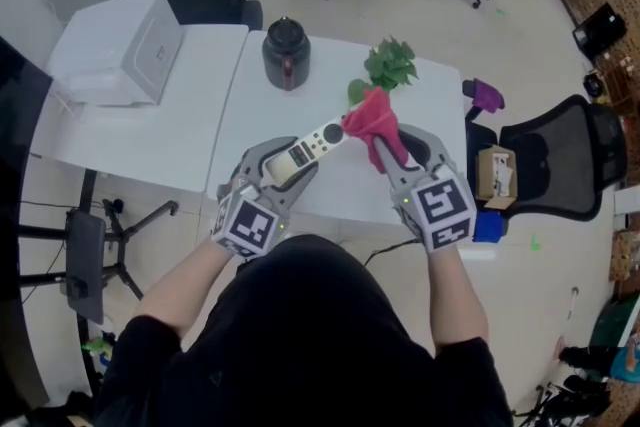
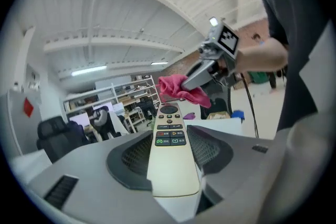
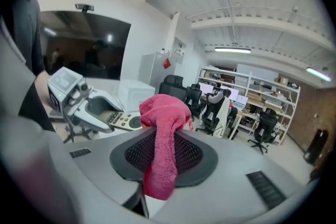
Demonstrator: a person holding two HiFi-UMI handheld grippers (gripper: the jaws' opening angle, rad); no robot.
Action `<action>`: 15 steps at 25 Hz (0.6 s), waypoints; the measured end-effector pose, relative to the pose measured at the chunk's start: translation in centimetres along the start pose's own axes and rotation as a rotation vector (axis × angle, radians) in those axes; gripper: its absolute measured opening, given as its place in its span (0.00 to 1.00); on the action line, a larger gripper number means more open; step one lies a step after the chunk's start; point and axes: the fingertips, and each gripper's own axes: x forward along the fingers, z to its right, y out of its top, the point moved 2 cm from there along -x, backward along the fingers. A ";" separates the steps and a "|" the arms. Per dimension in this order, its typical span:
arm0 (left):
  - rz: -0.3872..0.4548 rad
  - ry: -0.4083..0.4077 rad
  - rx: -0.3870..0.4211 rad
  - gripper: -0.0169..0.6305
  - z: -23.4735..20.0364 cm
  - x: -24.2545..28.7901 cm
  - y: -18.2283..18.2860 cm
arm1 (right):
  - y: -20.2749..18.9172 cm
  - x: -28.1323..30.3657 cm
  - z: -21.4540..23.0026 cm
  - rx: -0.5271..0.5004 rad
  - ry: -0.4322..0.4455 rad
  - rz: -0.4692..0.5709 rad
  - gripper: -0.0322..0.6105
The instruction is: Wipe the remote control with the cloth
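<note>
My left gripper [image 1: 285,165] is shut on the near end of a cream remote control [image 1: 312,150], held above the white table [image 1: 170,150] with its buttons up. In the left gripper view the remote [image 2: 170,149] runs out between the jaws toward the cloth [image 2: 181,89]. My right gripper [image 1: 397,155] is shut on a red cloth [image 1: 375,123], which bunches at the remote's far end. The right gripper view shows the cloth [image 3: 163,139] hanging down between the pads, with the remote [image 3: 126,121] and left gripper [image 3: 86,105] to its left.
A black kettle [image 1: 285,52] stands at the table's back. A green plant [image 1: 388,67] sits just behind the cloth. A white box [image 1: 120,50] is on the left table. A black office chair [image 1: 545,160] with a cardboard box [image 1: 495,173] stands to the right.
</note>
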 end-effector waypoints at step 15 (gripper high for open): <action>0.631 -0.436 -1.523 0.35 -5.1 -0.3 3.3 | -0.4 0.4 -8.5 0.647 0.514 0.395 0.19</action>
